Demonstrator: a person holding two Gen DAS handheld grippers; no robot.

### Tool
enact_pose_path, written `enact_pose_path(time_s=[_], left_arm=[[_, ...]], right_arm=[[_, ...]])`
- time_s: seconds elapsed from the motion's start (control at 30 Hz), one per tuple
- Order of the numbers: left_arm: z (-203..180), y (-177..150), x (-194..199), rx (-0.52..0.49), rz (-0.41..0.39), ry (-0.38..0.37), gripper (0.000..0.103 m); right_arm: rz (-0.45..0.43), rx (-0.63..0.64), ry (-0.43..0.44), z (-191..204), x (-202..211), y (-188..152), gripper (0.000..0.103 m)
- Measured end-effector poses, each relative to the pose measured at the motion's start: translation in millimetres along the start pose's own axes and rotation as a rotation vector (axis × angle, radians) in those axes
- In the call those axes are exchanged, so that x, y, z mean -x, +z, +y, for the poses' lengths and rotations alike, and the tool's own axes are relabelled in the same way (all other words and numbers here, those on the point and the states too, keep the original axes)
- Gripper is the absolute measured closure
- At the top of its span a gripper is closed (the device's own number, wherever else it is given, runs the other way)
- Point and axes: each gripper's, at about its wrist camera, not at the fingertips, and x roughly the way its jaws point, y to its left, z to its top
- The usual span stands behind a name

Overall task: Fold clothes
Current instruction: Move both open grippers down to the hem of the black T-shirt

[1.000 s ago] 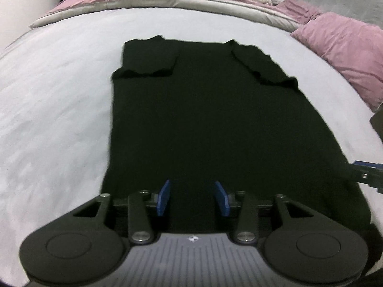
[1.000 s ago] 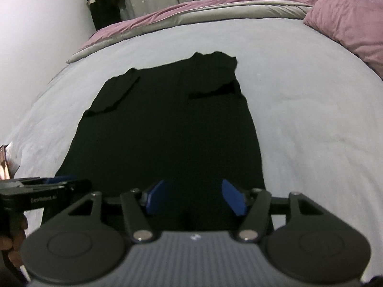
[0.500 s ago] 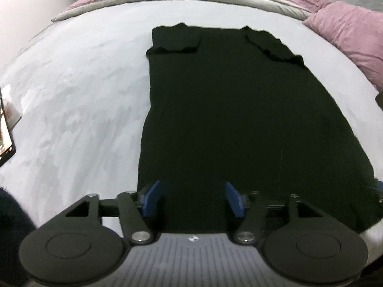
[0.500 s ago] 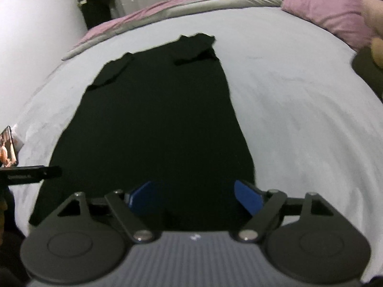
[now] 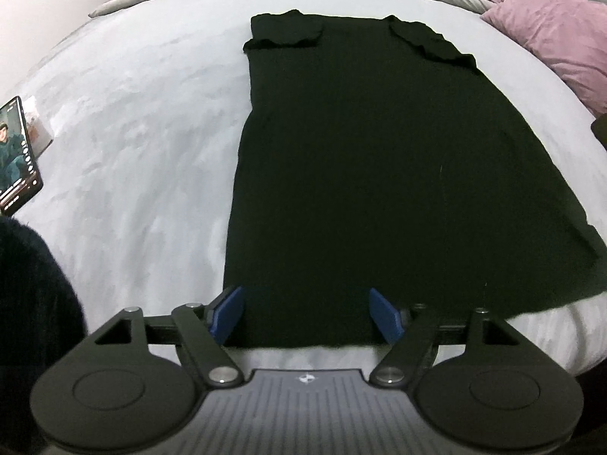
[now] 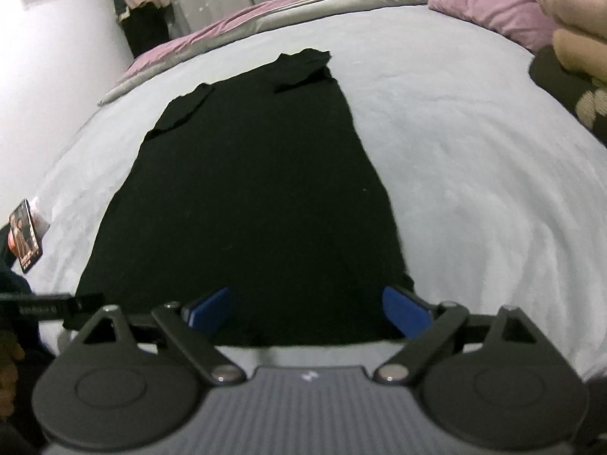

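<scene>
We see both claws, left gripper (image 5: pixel 307 316) and right gripper (image 6: pixel 309 313), opening, empty, above the black shirt's (image 5: pixel 379 151) near hem; no legible writing.

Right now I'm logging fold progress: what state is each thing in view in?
Black garment: spread flat on the bed, both sleeves folded in, not yet folded lengthwise.
Left gripper: jaws opening, nothing gripped, over the hem.
Right gripper: jaws opening, nothing gripped, over the hem.
Phone: screen lit, lying on the bed.
</scene>
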Motion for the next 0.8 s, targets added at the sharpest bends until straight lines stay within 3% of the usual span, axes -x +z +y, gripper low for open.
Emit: enact_pose_path(time_s=[0.4,0.67,0.8], left_arm=[[15.8,-18.2,4.3,0.041,-0.008,-0.037,0.027],[38.6,-18.3,5.7,0.154,-0.038,-0.115,0.028],[53.6,-17.2,4.7,0.213,-0.037,-0.156,0.035]], right_arm=[[0.007,-0.06,-0.015,-21.6,5.6,-15.9,0.01],[-0.001,-0.114,-0.008,-38.6,6.2,-16.8,0.01],[-0.001,-0.106,-0.008,-47.6,3.1,-8.5,0.014]])
